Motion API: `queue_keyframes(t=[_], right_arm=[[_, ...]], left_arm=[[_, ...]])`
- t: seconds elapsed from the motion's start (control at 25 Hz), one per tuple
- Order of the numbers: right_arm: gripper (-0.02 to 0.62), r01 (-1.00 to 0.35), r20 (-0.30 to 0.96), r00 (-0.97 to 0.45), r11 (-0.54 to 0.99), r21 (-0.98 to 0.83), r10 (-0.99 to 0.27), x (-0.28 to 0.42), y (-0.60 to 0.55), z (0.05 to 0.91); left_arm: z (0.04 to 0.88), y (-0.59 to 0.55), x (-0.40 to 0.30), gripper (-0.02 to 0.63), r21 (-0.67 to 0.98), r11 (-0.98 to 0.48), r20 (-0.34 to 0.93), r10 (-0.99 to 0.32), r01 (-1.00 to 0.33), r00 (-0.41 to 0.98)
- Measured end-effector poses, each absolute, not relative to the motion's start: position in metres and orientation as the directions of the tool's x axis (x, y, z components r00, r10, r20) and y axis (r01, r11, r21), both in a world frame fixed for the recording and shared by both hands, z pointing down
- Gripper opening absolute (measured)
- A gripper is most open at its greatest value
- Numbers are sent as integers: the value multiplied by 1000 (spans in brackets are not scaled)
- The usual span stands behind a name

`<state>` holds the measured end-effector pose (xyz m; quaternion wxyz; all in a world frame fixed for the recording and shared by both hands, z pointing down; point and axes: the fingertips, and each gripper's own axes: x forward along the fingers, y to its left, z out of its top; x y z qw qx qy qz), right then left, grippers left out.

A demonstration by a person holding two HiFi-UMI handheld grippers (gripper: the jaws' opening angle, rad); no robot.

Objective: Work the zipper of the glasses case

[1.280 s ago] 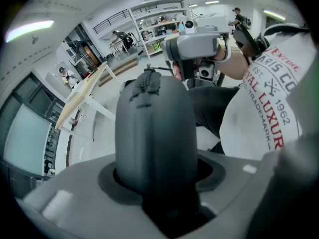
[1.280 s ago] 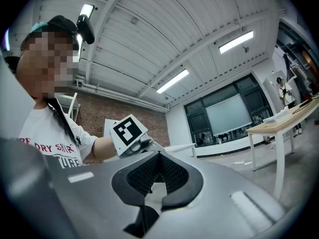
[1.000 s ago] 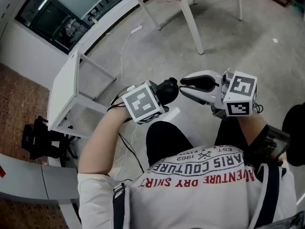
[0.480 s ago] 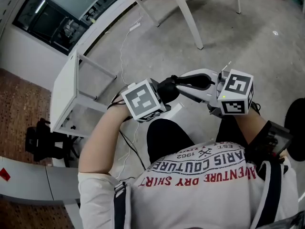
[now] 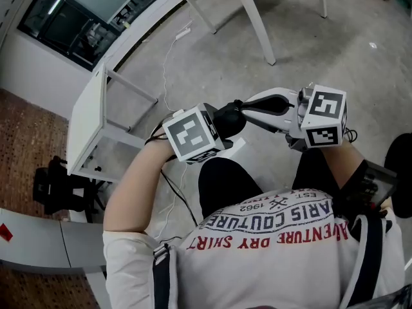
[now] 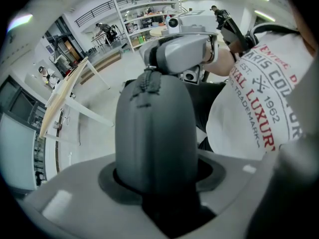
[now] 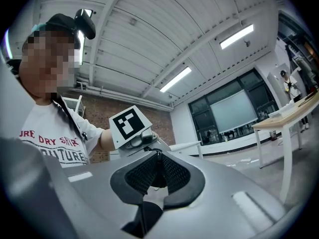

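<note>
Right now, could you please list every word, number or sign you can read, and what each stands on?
"ARIS COUTURE": T-shirt, start hidden.
"1962": T-shirt.
"VENTURE DRY SHIRT": T-shirt, red.
"TRADEMARK": T-shirt, left gripper view.
Smaller shirt print: too blurred to read.
Marker cubes: square codes, no letters.
Glasses case: no print visible.

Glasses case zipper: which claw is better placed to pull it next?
Right. The left claw is clamped round the glasses case, holding it steady. The right claw has just been closing, and its pads appear to pinch the zipper pull at the case's far end, ready to draw it along.
</note>
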<state>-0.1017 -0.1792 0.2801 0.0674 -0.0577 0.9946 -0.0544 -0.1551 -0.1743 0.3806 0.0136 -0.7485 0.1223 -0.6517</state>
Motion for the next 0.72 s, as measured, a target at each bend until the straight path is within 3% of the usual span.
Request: queue_keyframes(t=[0.36, 0.72], right_arm=[[23, 8, -83, -997, 999, -44, 4, -103, -159, 265], [21, 34, -112, -993, 997, -64, 27, -95, -161, 255]], left_arm=[[373, -153, -148, 249, -93, -995, 962, -101, -45, 253], [361, -147, -136, 249, -2, -998, 912, -25, -55, 409]])
